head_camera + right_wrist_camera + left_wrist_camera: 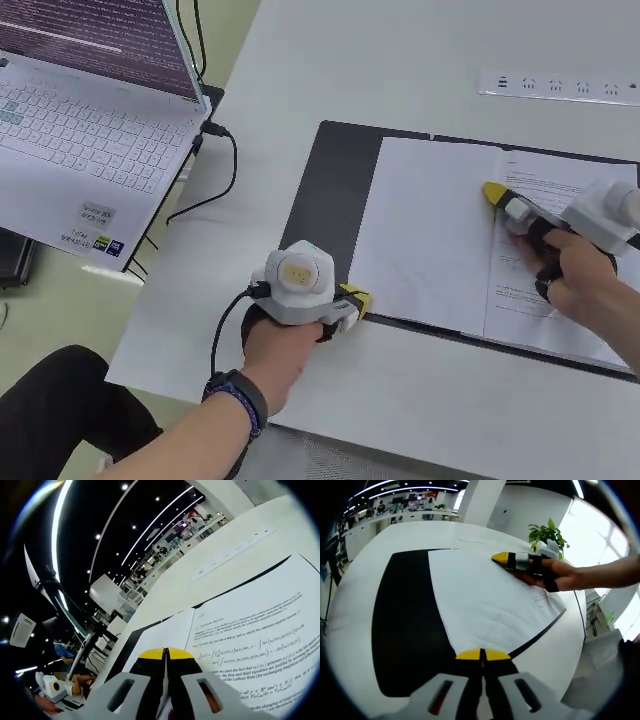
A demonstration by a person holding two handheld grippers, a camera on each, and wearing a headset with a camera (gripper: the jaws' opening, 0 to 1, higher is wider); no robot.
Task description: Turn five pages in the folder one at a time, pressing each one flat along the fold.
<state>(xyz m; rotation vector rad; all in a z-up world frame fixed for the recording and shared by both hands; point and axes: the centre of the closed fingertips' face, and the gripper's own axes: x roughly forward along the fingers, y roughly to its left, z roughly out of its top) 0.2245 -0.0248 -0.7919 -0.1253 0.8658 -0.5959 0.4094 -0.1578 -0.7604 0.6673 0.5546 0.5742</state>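
Folder (330, 200) open flat on table (400, 60); blank turned page (430, 240) left of fold (492, 260), printed page (570, 180) right of it.
Right gripper (494, 191): jaws together, nothing between them, tip down on the paper at the fold, toward its far end.
Left gripper (355, 297): jaws together, at the near edge by the turned page's corner; contact not confirmable.
Step judged: pressing the fold.
Recommended: draw the closed tip along the fold toward the near edge with light, even pressure; steady the near edge against sliding; avoid creasing.
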